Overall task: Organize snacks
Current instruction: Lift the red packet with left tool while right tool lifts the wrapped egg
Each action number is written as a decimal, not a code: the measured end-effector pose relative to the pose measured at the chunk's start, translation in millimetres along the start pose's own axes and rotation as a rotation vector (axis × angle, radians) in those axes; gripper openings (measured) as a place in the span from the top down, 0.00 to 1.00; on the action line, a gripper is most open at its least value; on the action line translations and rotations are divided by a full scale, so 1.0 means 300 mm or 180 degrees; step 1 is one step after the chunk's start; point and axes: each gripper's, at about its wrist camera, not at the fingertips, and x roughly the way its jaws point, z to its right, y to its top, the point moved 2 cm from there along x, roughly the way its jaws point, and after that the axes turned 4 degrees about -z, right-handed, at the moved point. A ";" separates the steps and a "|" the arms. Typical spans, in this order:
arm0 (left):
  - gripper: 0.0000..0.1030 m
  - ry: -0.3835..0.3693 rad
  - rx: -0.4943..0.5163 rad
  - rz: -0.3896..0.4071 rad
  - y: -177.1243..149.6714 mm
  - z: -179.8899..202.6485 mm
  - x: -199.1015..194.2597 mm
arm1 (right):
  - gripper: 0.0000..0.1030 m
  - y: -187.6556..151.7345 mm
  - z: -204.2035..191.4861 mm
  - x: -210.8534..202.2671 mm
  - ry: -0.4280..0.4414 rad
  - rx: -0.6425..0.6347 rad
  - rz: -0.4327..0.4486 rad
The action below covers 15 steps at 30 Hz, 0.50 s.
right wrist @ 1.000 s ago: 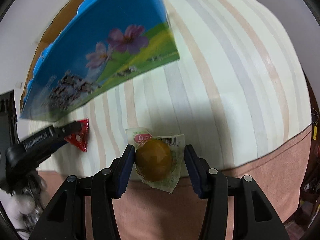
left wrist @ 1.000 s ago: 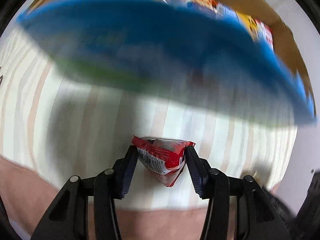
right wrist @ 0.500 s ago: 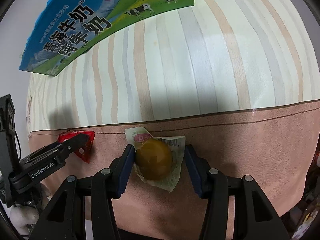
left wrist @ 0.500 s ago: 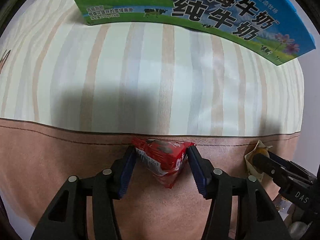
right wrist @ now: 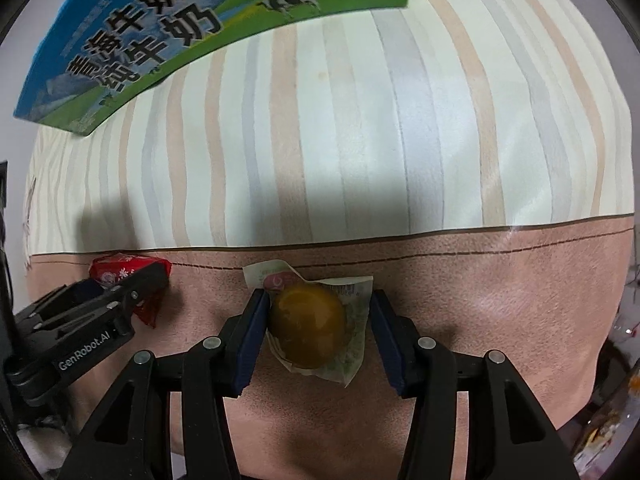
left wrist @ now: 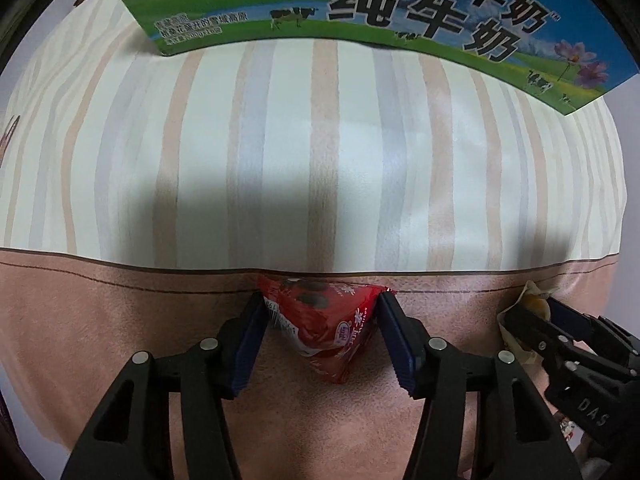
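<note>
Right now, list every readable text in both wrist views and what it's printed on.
"青海牛奶 纯牛奶": big black characters on the milk carton, also legible in the right wrist view.
"GenRobot.AI": side of the left gripper.
"DAS": body of the right gripper.
Small print on the carton's lower corner: too small to read.
Red snack packet logo and barcode digits: blurred.
Egg packet label: unreadable.
</note>
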 end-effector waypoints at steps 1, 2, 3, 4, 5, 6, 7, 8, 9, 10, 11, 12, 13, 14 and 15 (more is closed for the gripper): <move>0.50 0.0004 0.0016 0.0011 -0.009 0.007 -0.009 | 0.48 -0.004 -0.009 -0.006 0.0009 -0.0008 0.0027; 0.50 0.0006 0.0025 0.0018 -0.024 0.020 -0.022 | 0.48 -0.009 -0.015 -0.011 0.0028 -0.0009 0.0042; 0.50 0.0001 0.0031 0.0026 -0.030 0.028 -0.029 | 0.48 -0.013 -0.020 -0.019 0.0042 -0.0014 0.0056; 0.50 -0.0009 0.0038 0.0027 -0.037 0.030 -0.044 | 0.48 -0.016 -0.025 -0.026 0.0068 -0.0007 0.0075; 0.50 -0.0025 0.0040 0.0032 -0.043 0.036 -0.052 | 0.49 -0.019 -0.030 -0.036 0.0113 0.0002 0.0089; 0.50 -0.0045 0.0036 0.0045 -0.050 0.048 -0.065 | 0.49 -0.025 -0.034 -0.052 0.0151 0.0008 0.0098; 0.50 -0.0074 0.0047 0.0059 -0.056 0.057 -0.082 | 0.49 -0.028 -0.043 -0.067 0.0196 0.0012 0.0121; 0.50 -0.0095 0.0053 0.0073 -0.061 0.063 -0.098 | 0.49 -0.028 -0.052 -0.079 0.0226 0.0011 0.0138; 0.50 -0.0123 0.0055 0.0092 -0.066 0.074 -0.115 | 0.49 -0.029 -0.054 -0.093 0.0263 0.0015 0.0155; 0.50 -0.0170 0.0064 0.0110 -0.068 0.084 -0.137 | 0.49 -0.029 -0.055 -0.113 0.0307 0.0022 0.0173; 0.51 -0.0209 0.0070 0.0129 -0.065 0.100 -0.154 | 0.49 -0.025 -0.061 -0.134 0.0358 0.0022 0.0195; 0.50 -0.0247 0.0077 0.0158 -0.069 0.091 -0.190 | 0.49 -0.018 -0.061 -0.154 0.0407 0.0026 0.0218; 0.51 -0.0286 0.0088 0.0201 -0.065 0.101 -0.225 | 0.49 -0.012 -0.065 -0.179 0.0460 0.0031 0.0252; 0.51 -0.0323 0.0098 0.0236 -0.059 0.107 -0.251 | 0.49 0.000 -0.074 -0.215 0.0516 0.0021 0.0307; 0.51 -0.0361 0.0107 0.0277 -0.050 0.118 -0.282 | 0.49 0.012 -0.080 -0.241 0.0552 0.0022 0.0342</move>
